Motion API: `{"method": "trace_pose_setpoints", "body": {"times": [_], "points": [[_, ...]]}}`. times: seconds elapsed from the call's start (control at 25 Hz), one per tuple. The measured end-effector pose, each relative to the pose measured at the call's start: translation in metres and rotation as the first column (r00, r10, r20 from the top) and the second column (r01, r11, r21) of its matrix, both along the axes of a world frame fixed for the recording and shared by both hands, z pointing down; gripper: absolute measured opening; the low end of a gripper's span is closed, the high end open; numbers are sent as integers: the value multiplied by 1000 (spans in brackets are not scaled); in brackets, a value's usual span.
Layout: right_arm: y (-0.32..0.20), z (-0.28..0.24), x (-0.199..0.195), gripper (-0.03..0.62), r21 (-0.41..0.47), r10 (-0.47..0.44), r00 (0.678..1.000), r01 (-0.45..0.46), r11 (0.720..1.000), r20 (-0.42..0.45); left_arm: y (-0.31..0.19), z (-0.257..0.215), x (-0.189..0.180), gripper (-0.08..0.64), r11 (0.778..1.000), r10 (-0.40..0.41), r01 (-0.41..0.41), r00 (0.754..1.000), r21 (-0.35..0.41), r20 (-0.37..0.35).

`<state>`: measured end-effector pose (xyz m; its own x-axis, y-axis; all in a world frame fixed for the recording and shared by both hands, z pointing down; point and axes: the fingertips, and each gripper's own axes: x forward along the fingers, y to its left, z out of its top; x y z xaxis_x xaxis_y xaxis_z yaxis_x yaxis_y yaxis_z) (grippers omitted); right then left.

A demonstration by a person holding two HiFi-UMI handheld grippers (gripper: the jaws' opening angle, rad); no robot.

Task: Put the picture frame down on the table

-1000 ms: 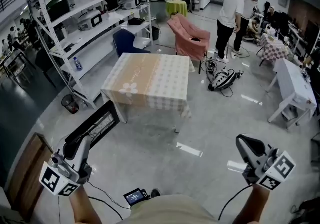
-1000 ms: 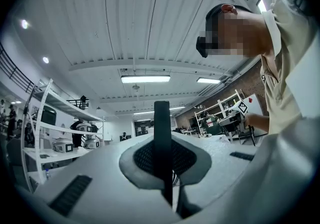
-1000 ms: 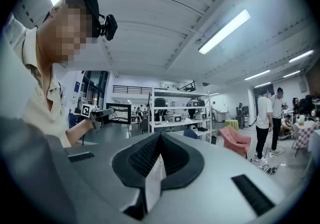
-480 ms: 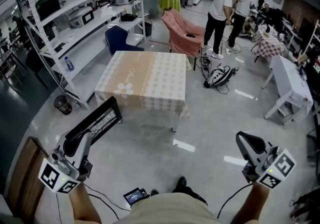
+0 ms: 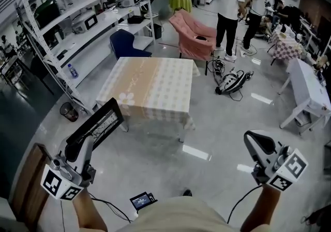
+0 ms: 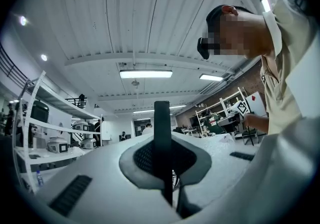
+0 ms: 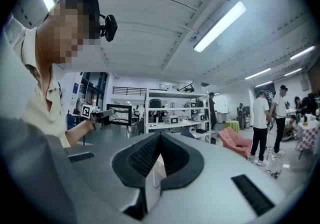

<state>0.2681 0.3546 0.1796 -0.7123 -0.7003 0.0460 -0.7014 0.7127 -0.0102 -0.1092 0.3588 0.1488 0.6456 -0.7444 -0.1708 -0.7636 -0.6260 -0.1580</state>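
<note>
My left tool (image 5: 85, 145), low at my left side, pinches the black picture frame (image 5: 98, 125) by its edge and holds it tilted in the air above the floor. My right tool (image 5: 257, 143) is pressed together with nothing in it. Ahead, well apart from the frame, stands the cloth-covered bench (image 5: 155, 83), and beyond it a pink chair (image 5: 195, 37).

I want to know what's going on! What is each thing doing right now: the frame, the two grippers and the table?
Frame: held up in the air, tilted, not yet on the table.
Left gripper: shut on the frame's edge.
Right gripper: shut, holding nothing.
Table: covered with a checked cloth, standing ahead of the person.
</note>
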Motion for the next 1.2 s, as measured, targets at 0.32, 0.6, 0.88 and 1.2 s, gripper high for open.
{"method": "trace_pose_setpoints", "body": {"times": [0.32, 0.6, 0.88, 1.2], "points": [[-51, 6, 48, 3, -16, -40, 999, 40, 999, 23, -29, -5, 46, 14, 998, -55, 56, 998, -9, 21], [-84, 16, 45, 3, -46, -34, 999, 35, 998, 23, -65, 1, 43, 14, 998, -51, 51, 999, -24, 19], [-109, 5, 13, 3, -34, 13, 1000, -13, 999, 0, -103, -4, 4, 14, 1000, -19, 19, 1000, -6, -10], [-138, -5, -55, 3, 2, 20, 1000, -20, 1000, -7, -138, 1, -54, 14, 1000, 23, -23, 999, 5, -30]]}}
